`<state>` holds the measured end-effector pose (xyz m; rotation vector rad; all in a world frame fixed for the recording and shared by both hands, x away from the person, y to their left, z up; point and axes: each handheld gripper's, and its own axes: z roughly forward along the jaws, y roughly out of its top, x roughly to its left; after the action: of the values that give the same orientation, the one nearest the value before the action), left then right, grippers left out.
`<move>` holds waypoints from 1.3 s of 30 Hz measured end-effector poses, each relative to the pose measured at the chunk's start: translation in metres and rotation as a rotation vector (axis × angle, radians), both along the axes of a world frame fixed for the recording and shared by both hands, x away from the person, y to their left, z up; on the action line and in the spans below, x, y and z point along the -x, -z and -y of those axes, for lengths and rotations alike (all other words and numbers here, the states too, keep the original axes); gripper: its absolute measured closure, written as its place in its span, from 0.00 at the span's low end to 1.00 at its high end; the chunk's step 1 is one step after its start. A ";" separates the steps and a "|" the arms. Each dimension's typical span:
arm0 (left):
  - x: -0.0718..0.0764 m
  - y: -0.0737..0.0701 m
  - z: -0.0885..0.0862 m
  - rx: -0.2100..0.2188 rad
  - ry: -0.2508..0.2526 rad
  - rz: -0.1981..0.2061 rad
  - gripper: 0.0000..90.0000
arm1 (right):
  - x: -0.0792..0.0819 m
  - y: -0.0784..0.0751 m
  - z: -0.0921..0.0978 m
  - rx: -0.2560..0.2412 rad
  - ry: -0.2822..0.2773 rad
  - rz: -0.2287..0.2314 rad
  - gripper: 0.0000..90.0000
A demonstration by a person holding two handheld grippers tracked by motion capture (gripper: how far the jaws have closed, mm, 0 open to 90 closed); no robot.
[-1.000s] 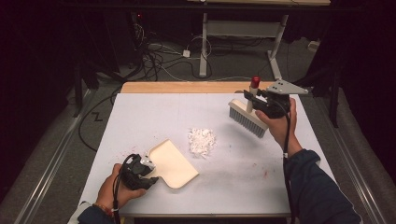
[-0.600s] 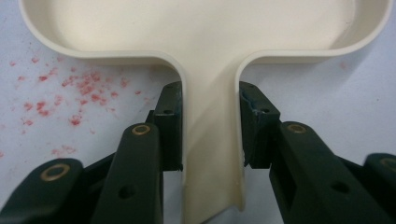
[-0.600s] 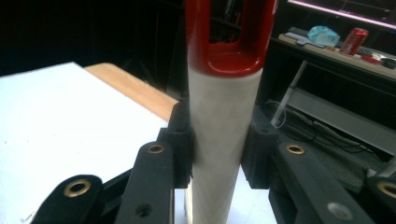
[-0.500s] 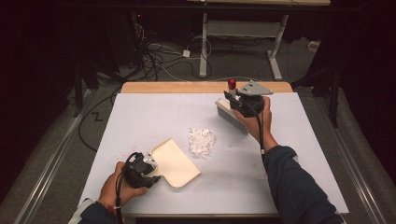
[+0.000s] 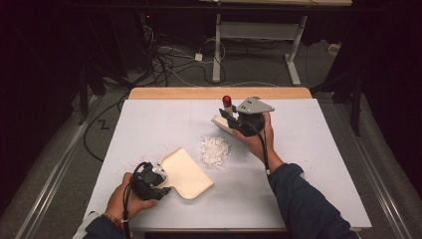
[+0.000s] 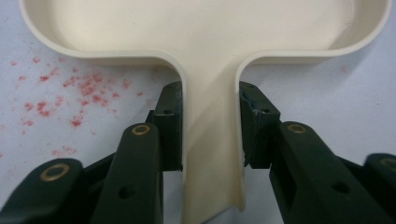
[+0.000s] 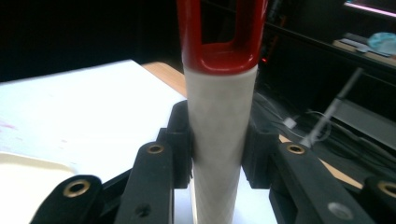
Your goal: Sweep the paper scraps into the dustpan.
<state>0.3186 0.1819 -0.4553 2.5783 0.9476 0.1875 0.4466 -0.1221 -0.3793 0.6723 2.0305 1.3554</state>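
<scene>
Since a second ago the right gripper [image 5: 238, 121] and its brush [image 5: 225, 124] have travelled in from the table's right side toward the white pile of shreds [image 5: 215, 150] and now sit just beyond it, while the left gripper [image 5: 155, 180] and the dustpan [image 5: 185, 172] have stayed put.

From the high view, the person's right forearm reaches diagonally up from the bottom edge, hand wrapped around the gripper, the brush's red-tipped handle pointing up and away behind the pile. The left hand rests low on the white table [image 5: 318, 149], on the near-left side of the pile, with the cream dustpan's open mouth just short of the shreds.

The left gripper view adds the grip itself: both black jaws are closed against the sides of the dustpan's narrow handle [image 6: 212, 154], pan lying flat. It also shows red specks [image 6: 79, 91] scattered on the table surface beside the pan.

The right gripper view shows the jaws clamped on the brush's white handle [image 7: 219, 135], its red end [image 7: 219, 37] upright above them. The bristles are hidden from this camera.
</scene>
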 end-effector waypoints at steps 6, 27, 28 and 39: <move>-0.003 0.000 0.003 -0.006 0.000 -0.003 0.70 | 0.014 0.004 -0.011 -0.040 -0.036 -0.007 0.76; -0.004 -0.001 0.009 -0.018 -0.009 -0.002 0.70 | 0.061 0.009 -0.039 -0.079 -0.123 -0.040 0.74; -0.004 -0.001 0.010 -0.020 -0.008 -0.004 0.70 | 0.064 0.009 -0.041 -0.084 -0.129 -0.038 0.74; -0.004 -0.001 0.013 -0.014 -0.009 -0.004 0.70 | 0.099 0.008 -0.072 -0.085 -0.210 -0.027 0.76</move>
<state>0.3223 0.1693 -0.4545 2.5882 0.9631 0.1914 0.3481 -0.0497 -0.3870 0.5275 2.1224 1.5677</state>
